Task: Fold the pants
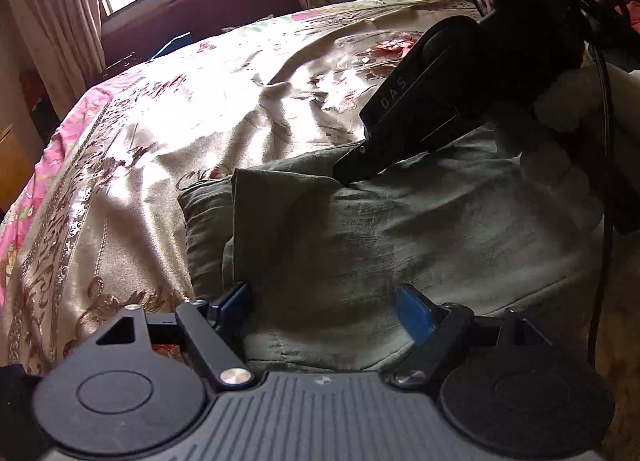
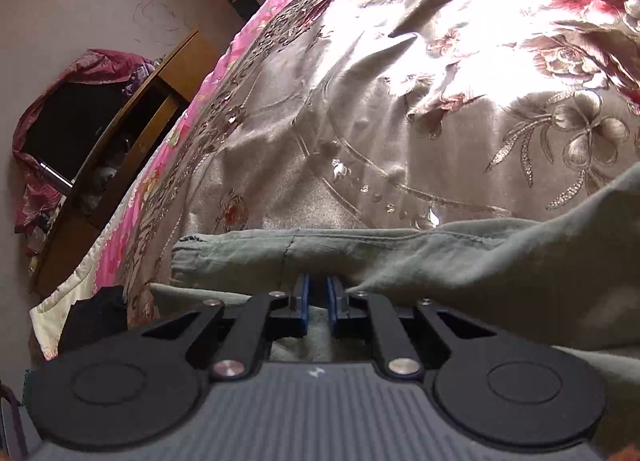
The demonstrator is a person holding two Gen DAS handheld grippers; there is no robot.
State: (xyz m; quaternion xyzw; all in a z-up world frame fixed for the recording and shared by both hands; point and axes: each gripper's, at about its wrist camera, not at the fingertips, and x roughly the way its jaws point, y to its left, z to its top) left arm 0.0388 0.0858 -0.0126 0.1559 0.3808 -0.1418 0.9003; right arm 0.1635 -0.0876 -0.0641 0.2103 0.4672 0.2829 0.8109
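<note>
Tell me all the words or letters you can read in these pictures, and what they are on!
"DAS" on the black side of the right gripper, seen from the left wrist camera.
A small pale mark on each gripper's grey body: a logo, too small to read.
Nothing to read on the pants or the bedspread.

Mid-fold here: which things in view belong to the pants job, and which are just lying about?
Job:
- grey-green cotton pants
- left gripper, open over them
- right gripper, nearly closed at a raised fold
- shiny floral bedspread, the work surface

Lying about:
- wooden shelf unit
- red cloth bundle
- beige curtains
</note>
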